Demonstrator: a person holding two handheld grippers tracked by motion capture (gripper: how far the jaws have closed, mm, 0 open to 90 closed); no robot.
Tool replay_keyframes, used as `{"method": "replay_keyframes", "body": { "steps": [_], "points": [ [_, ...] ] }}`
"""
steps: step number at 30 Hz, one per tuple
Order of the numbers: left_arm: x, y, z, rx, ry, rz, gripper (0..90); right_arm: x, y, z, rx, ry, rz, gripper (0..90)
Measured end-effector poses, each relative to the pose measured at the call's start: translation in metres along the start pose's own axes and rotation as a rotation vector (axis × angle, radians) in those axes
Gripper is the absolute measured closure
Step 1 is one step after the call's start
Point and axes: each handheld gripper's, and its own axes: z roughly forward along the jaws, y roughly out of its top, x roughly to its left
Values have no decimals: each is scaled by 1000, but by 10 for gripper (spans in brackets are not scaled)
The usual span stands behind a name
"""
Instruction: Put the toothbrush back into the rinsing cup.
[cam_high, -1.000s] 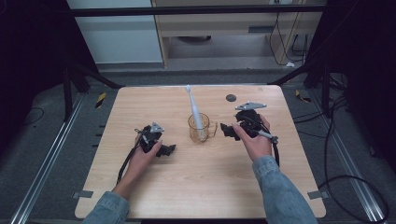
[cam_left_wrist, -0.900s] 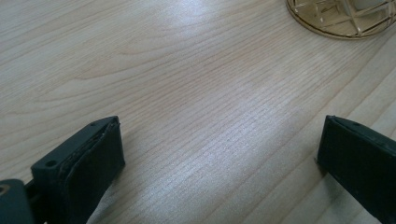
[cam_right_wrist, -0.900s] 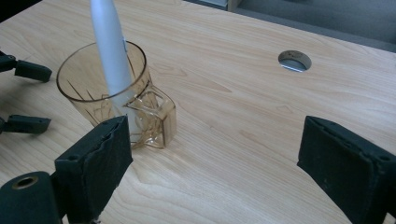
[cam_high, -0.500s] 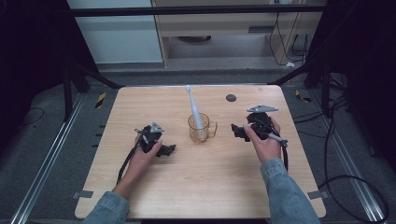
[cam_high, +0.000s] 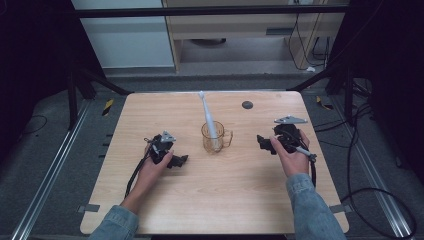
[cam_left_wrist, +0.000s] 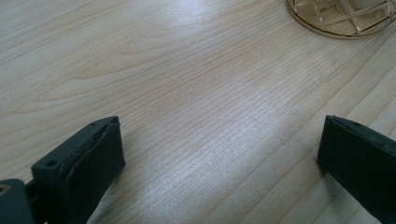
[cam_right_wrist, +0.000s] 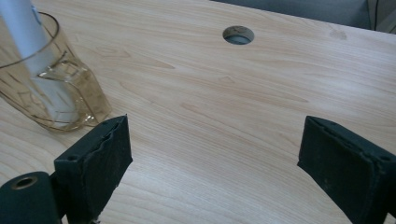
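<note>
Standing near the middle of the table, the amber glass cup holds a white toothbrush that leans away toward the far edge, its lower end blurred behind the tinted wall and its head too small to make out. The left gripper rests on the wood to the cup's left and the right gripper to its right, both with jaws spread wide and holding nothing. Each gripper view cuts the cup off at the frame edge, and the dark round hole in the tabletop sits beyond the right gripper
</note>
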Motion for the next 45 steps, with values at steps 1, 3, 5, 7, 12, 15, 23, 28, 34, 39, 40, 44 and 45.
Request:
{"method": "replay_keyframes", "body": {
  "steps": [1,3,5,7,12,15,23,28,34,39,40,44,45],
  "points": [
    [0,0,0,0,0,0,0,-1,-1,0,1,-3,5,96],
    [0,0,0,1,0,1,0,-5,-4,1,5,-15,8,99],
    [0,0,0,0,0,1,0,-7,-5,2,8,-24,7,104],
    [0,0,0,0,0,1,0,-10,-7,3,9,-33,10,109],
    [0,0,0,0,0,1,0,-20,-11,9,19,-46,28,115],
    [0,0,0,0,0,1,0,-27,-13,15,27,-57,31,116],
    [0,0,0,0,0,1,0,-44,-21,33,75,-97,67,116],
    [0,0,0,0,0,0,0,-52,-26,44,95,-103,97,119],
    [0,0,0,0,0,0,0,-56,-29,54,89,-93,131,123],
    [0,0,0,0,0,0,0,-55,-30,62,59,-72,153,125],
    [0,0,0,0,0,1,0,-56,-31,63,57,-73,153,125],
    [0,0,0,0,0,1,0,-55,-33,69,45,-74,165,127],
    [0,0,0,0,0,0,0,-55,-33,70,41,-77,165,129]
  ]
}}
